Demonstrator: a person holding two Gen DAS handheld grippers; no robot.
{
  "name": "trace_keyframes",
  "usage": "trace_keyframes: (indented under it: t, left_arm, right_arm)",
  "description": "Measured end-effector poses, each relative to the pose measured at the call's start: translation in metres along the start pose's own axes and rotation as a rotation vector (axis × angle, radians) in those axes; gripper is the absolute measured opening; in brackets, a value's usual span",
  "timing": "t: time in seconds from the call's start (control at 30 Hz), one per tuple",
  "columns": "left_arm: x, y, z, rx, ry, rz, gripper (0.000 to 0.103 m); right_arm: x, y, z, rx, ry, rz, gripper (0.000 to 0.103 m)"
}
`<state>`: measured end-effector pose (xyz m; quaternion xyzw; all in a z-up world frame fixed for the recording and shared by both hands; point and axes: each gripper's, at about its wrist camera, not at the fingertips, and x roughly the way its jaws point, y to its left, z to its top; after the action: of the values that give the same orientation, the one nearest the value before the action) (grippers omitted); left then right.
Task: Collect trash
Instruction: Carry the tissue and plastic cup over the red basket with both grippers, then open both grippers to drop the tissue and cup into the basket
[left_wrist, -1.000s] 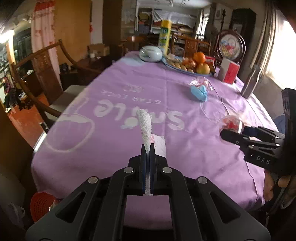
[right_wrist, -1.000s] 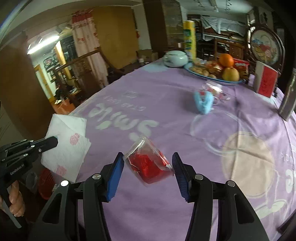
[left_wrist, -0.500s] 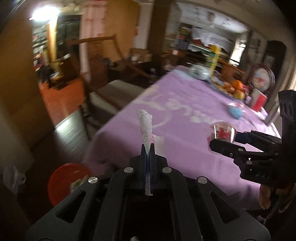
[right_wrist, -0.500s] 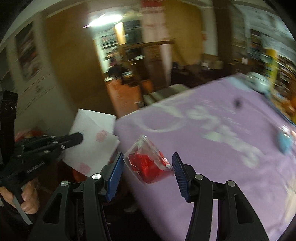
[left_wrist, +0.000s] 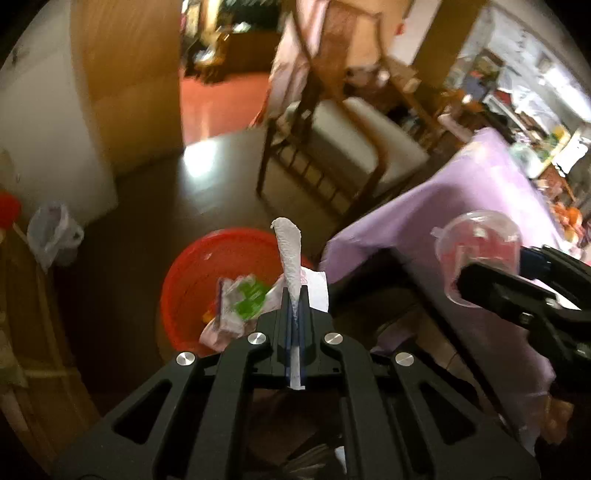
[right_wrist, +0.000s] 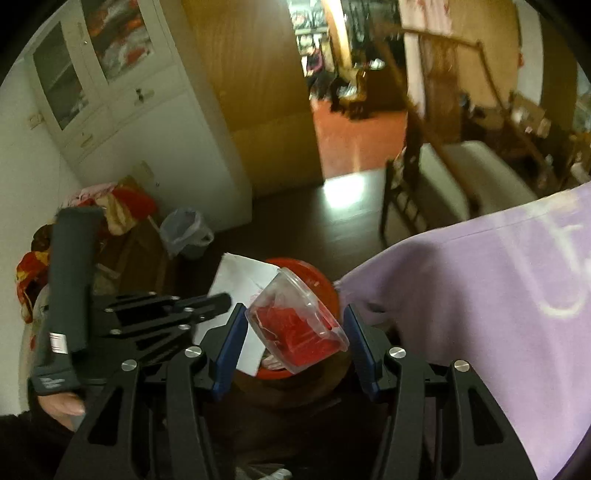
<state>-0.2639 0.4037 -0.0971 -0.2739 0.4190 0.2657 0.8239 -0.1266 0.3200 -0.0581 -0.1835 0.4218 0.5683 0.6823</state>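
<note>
My left gripper (left_wrist: 294, 295) has its fingers pressed together on a white paper napkin (left_wrist: 290, 254); the twisted end of it stands up past the fingertips, and a flat corner with a pink print hangs just to the right of them. In the right wrist view the same napkin shows as a broad white sheet (right_wrist: 242, 284) held out from the left gripper's tips.

My right gripper (right_wrist: 293, 328) pinches a clear plastic cup (right_wrist: 295, 321) with red scraps inside, its blue pads spread partway and set against the cup's two sides. The cup lies tilted, its rim toward the upper left. In the left wrist view this cup (left_wrist: 480, 243) sits far to the right, its open mouth facing the camera.

Below both grippers, on the dark floor, stands a red bin (left_wrist: 195, 273). Inside it lie a green-and-white wrapper (left_wrist: 245, 295) and some pinkish paper. The napkin hangs over the bin's right part, and the cup hangs over the bin (right_wrist: 325, 291) in the right wrist view, hiding most of it.

To the right the counter edge is draped in a purple cloth (right_wrist: 480, 295). Farther off stands a wooden chair (left_wrist: 351, 147) with a pale seat.
</note>
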Motion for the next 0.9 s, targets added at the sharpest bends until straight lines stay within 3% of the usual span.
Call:
trace_keyframes:
  t: [0.3,0.57,0.63,0.67,0.73,0.77,0.8,0.9]
  left_arm:
    - [0.084,0.061,-0.007,-0.151,0.203,0.022,0.004]
    - [0.097,0.071,-0.002,-0.166,0.230,0.077,0.007]
    - [0.095,0.071,-0.003,-0.151,0.232,0.125,0.009]
    - [0.096,0.069,-0.004,-0.138,0.227,0.141,0.012]
    - [0.088,0.067,-0.004,-0.110,0.206,0.176,0.031]
    - [0.083,0.067,-0.005,-0.107,0.194,0.182,0.048]
    - [0.078,0.066,-0.004,-0.102,0.174,0.185,0.053]
    - [0.066,0.062,-0.002,-0.094,0.147,0.182,0.054]
  right_arm:
    - [0.101,-0.003,0.000,0.076,0.182,0.039,0.053]
    - [0.156,0.001,0.001,0.083,0.283,0.068,0.055]
    - [0.161,-0.001,0.000,0.090,0.287,0.055,0.066]
    - [0.158,-0.005,-0.001,0.098,0.279,0.054,0.069]
    - [0.158,-0.008,0.000,0.111,0.273,0.064,0.069]
    - [0.154,-0.010,0.000,0.123,0.269,0.069,0.069]
    - [0.150,-0.013,0.001,0.132,0.264,0.068,0.069]
    - [0.131,-0.018,0.002,0.145,0.235,0.072,0.069]
